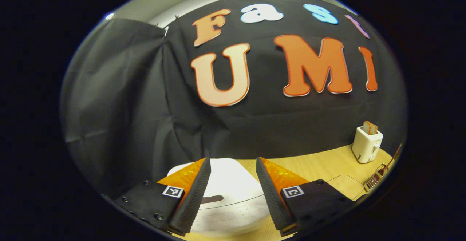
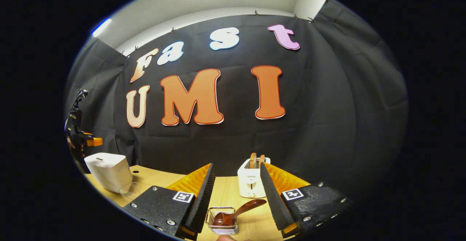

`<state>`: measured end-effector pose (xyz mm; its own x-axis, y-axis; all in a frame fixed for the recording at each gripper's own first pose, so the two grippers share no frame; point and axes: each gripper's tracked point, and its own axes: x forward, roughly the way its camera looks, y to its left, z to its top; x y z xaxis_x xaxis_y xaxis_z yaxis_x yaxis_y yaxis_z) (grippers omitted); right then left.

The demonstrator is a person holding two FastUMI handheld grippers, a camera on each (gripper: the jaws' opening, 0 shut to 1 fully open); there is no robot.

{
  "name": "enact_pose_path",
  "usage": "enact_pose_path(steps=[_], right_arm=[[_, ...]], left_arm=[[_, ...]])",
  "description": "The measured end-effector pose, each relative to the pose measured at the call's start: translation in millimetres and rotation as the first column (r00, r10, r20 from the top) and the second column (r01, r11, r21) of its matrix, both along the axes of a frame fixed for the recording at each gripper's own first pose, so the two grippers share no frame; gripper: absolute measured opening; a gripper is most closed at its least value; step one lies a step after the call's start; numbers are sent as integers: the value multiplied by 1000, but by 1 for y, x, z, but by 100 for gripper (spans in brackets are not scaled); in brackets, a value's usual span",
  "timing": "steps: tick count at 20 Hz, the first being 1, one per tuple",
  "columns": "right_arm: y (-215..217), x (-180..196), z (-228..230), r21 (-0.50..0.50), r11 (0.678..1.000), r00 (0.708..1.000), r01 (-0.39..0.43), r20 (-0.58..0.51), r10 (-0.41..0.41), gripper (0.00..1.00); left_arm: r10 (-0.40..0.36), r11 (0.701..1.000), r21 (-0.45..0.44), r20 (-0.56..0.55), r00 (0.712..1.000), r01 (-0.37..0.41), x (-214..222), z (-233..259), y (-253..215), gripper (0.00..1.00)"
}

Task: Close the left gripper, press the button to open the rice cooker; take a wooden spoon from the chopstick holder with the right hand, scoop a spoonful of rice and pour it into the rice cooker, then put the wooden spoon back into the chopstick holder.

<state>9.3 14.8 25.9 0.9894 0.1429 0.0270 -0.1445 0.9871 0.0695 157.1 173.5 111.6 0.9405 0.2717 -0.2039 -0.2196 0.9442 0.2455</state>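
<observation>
Overall, wooden table (image 2: 225,193), black-draped booth.

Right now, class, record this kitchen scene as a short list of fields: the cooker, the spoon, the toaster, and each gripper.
rice cooker: white, lid down, on the wooden table
wooden spoon: lying in the wire chopstick holder, handle angled up to the right
toaster: white, bread in its slots, behind the holder
left gripper: open, above the cooker
right gripper: open, facing the spoon, holding nothing
</observation>
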Motion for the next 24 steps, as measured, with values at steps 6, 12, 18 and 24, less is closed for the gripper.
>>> enact_pose_path(steps=[6, 12, 18, 24], right_arm=[[30, -11, 5, -70, 997, 998, -39, 47, 42, 70], [52, -14, -1, -82, 993, 994, -86, 57, 91, 79], [54, -16, -10, -96, 992, 994, -84, 58, 90, 82], [50, -12, -10, -95, 992, 995, -78, 61, 84, 82]], left_arm=[[-117, 993, -2, 144, 983, 119, -8, 20, -48, 88], [-169, 985, 59, 227, 959, 160, -13, 6, -69, 87], [-167, 985, 4, 231, 958, 171, -13, -10, -69, 83], [-137, 990, -12, 232, 963, 143, -15, -9, -62, 92]])
